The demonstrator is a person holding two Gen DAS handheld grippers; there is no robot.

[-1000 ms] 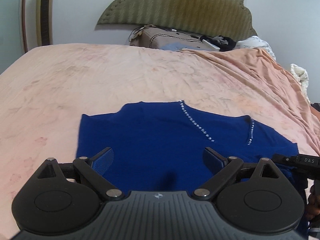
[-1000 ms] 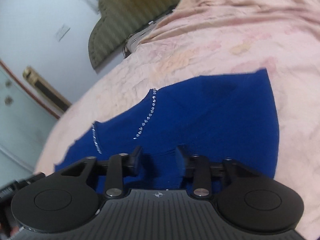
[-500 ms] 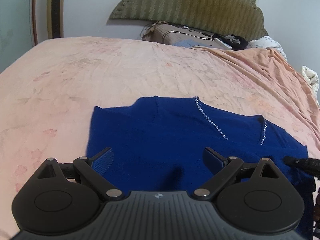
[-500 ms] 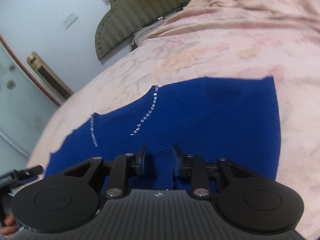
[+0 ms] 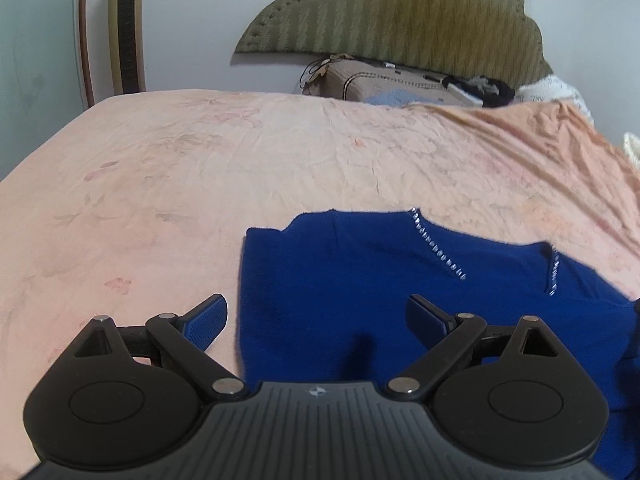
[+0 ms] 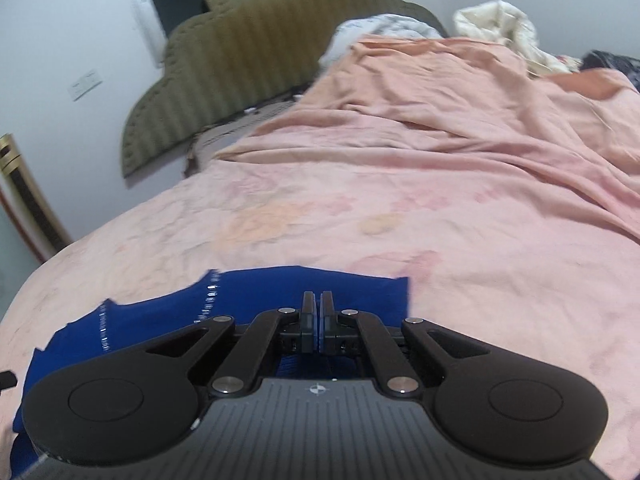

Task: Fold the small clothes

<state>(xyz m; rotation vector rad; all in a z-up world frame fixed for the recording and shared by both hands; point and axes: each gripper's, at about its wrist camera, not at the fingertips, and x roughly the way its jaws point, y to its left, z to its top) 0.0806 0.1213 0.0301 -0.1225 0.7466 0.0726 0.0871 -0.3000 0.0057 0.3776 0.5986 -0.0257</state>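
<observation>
A small royal-blue knit top (image 5: 360,280) with rhinestone trim (image 5: 440,248) lies flat on the peach bed sheet (image 5: 200,168). My left gripper (image 5: 315,304) is open just above the top's near left corner. Its left finger (image 5: 208,316) is over bare sheet and its right finger (image 5: 424,314) is over the fabric, gripping nothing. In the right wrist view my right gripper (image 6: 318,296) is shut on the near hem of the blue top (image 6: 260,292). Ribbed blue cloth shows pinched under the closed jaws.
An olive padded headboard (image 5: 400,12) stands against the wall, with a beige bag (image 5: 380,84) and dark clutter at the bed's head. A rumpled peach blanket (image 6: 480,100) and white bedding (image 6: 496,20) pile up on the far right. A gold standing unit (image 5: 126,28) is at the far left.
My right gripper's jaws closed onto the top's ribbed hem, then it rose and tipped upward. My left gripper stayed open and drifted left, so its left finger now hangs over bare sheet.
</observation>
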